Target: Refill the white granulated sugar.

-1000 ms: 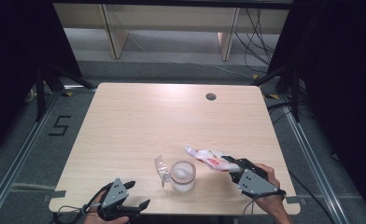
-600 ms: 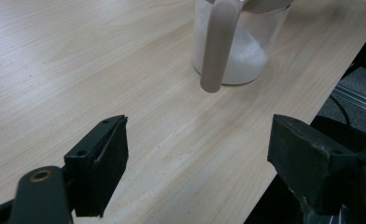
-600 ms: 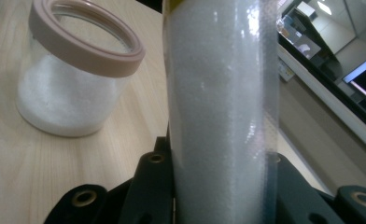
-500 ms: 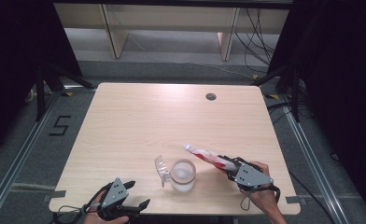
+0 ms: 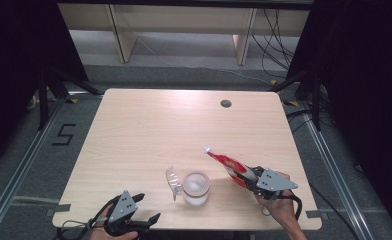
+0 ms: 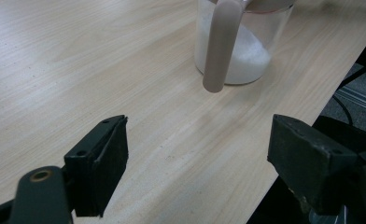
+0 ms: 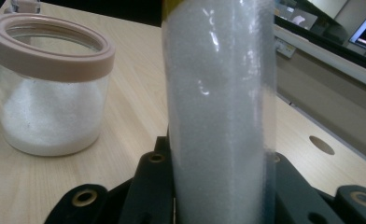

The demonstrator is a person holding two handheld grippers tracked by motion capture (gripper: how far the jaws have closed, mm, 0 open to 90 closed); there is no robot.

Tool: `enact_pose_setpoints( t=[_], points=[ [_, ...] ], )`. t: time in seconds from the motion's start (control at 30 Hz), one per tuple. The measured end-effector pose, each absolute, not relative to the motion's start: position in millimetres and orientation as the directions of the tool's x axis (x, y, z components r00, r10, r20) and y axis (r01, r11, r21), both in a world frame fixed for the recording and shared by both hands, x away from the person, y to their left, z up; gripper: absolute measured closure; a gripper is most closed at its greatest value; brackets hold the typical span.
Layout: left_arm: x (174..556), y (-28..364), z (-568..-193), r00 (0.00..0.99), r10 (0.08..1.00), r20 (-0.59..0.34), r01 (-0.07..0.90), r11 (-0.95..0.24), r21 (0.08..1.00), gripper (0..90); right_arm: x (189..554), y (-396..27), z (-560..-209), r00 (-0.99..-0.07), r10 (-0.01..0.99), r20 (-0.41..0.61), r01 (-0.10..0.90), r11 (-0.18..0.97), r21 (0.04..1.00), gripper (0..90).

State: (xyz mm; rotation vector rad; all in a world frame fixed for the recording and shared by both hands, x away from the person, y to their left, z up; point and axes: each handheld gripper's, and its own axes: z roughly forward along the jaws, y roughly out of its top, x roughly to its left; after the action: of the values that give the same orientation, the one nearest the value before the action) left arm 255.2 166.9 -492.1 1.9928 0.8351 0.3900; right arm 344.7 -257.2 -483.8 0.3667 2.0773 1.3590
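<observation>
A clear jar with a pale pink rim holds white granules near the table's front edge; its hinged lid hangs open on its left. In the left gripper view the jar stands ahead of my left gripper, whose jaws are spread wide with nothing between them. My left gripper rests at the front left, apart from the jar. My right gripper is shut on a red and white pouch to the right of the jar. That pouch, packed with white grains, rises between the jaws beside the jar.
A round cable hole sits at the table's far right. The light wooden table ends close in front of both hands. Shelving and loose cables stand on the floor beyond the far edge.
My right hand has shifted slightly with the pouch, and the pouch's free end now points more toward the far side of the table. The left gripper and the jar have stayed put.
</observation>
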Motion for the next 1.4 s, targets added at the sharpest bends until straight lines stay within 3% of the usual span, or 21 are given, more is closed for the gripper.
enact_pose_setpoints(
  t=[0.43,0.67,1.4],
  points=[
    [255.2,167.4,-492.0,0.721,0.692,-0.049,0.406,-0.364,0.838,19.8,344.1,-266.0,-483.3,-0.748,0.597,-0.29,-0.03,0.406,0.913,75.9],
    [255.0,167.2,-491.9,0.719,0.693,-0.053,0.408,-0.359,0.84,19.8,341.9,-270.7,-486.1,-0.747,0.633,-0.205,0.039,0.349,0.936,75.8],
    [255.3,167.1,-492.6,0.72,0.692,-0.047,0.407,-0.368,0.836,19.8,336.5,-281.6,-485.4,-0.702,0.689,-0.182,0.09,0.34,0.936,71.2]
  ],
)
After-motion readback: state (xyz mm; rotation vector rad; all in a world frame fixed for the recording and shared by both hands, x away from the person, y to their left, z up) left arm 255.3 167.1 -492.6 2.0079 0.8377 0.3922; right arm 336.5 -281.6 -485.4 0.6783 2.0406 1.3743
